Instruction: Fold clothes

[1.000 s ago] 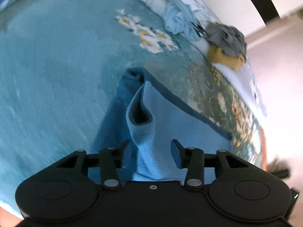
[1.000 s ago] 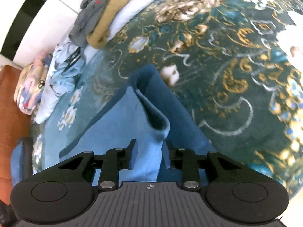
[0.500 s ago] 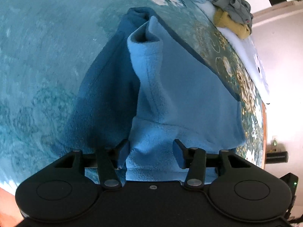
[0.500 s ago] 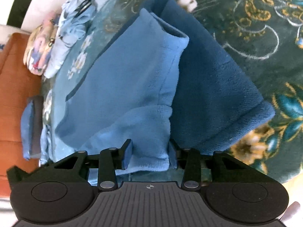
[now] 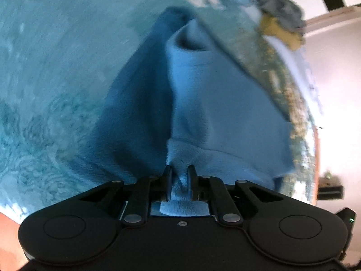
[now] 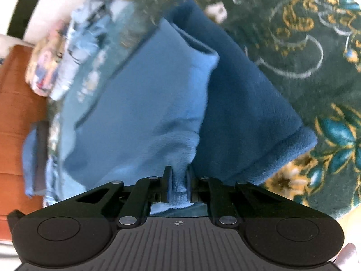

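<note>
A blue fleece garment [image 5: 221,113] lies on a teal patterned bed cover [image 5: 56,56], light blue on its body and dark blue on the sleeve beside it. My left gripper [image 5: 180,176] is closing, its pads pinching the light blue near hem. In the right wrist view the same garment [image 6: 144,103] spreads away from me, its dark blue sleeve [image 6: 243,113] to the right. My right gripper [image 6: 179,177] is closing too, with a fold of the light blue hem pressed between its pads.
A grey and mustard clothes heap [image 5: 282,27] sits at the far edge of the bed. Folded patterned clothes [image 6: 58,61] lie along the left side, next to an orange-brown surface [image 6: 15,113]. The dark green floral cover [image 6: 304,45] extends to the right.
Both grippers sank toward the garment and went from wide open around the hem to pinched on it. The fleece now fills more of each view.
</note>
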`<state>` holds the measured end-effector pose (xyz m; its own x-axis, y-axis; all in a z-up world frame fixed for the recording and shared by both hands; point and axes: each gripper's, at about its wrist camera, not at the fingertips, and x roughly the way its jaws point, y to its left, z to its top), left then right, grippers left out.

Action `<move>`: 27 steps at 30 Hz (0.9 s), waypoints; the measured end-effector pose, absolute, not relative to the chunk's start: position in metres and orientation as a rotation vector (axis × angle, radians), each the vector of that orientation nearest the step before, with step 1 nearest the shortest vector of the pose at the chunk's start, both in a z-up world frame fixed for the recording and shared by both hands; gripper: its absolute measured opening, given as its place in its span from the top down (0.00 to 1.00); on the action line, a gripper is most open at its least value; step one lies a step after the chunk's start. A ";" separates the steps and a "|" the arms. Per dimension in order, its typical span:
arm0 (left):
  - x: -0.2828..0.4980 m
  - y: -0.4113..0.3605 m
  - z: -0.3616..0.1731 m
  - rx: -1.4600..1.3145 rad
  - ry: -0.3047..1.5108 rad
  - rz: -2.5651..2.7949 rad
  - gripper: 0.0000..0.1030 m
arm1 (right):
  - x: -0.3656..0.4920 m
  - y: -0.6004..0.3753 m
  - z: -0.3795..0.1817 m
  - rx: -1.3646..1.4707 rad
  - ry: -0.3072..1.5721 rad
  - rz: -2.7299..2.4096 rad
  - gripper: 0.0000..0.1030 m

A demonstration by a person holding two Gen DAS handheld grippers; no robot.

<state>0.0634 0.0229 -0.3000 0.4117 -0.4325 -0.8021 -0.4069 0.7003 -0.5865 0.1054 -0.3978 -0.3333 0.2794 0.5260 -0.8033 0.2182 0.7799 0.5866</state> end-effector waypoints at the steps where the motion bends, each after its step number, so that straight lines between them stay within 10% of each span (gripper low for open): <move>1: 0.064 0.023 -0.302 -0.858 1.186 -0.013 0.90 | 0.106 -0.397 -0.337 0.696 1.304 0.221 0.90; 9: 0.069 0.037 -0.289 -0.928 1.239 -0.049 0.87 | 0.113 -0.398 -0.315 0.689 1.305 0.280 0.89; 13: 0.080 0.041 -0.254 -0.892 1.238 -0.116 0.63 | 0.122 -0.401 -0.282 0.612 1.254 0.323 0.84; 22: 0.125 0.042 -0.191 -0.469 1.020 -0.053 0.07 | 0.166 -0.423 -0.255 0.365 1.113 0.220 0.49; 24: 0.137 0.043 -0.193 -0.430 1.000 -0.006 0.03 | 0.173 -0.422 -0.256 0.284 1.090 0.197 0.18; 27: 0.148 0.049 -0.201 -0.427 1.018 0.044 0.02 | 0.182 -0.414 -0.263 0.195 1.085 0.217 0.11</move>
<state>0.1483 0.0490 -0.2010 0.5315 -0.1609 -0.8317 -0.2317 0.9168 -0.3254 0.1820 -0.4144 -0.2626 0.4497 0.2695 -0.8515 -0.0796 0.9617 0.2624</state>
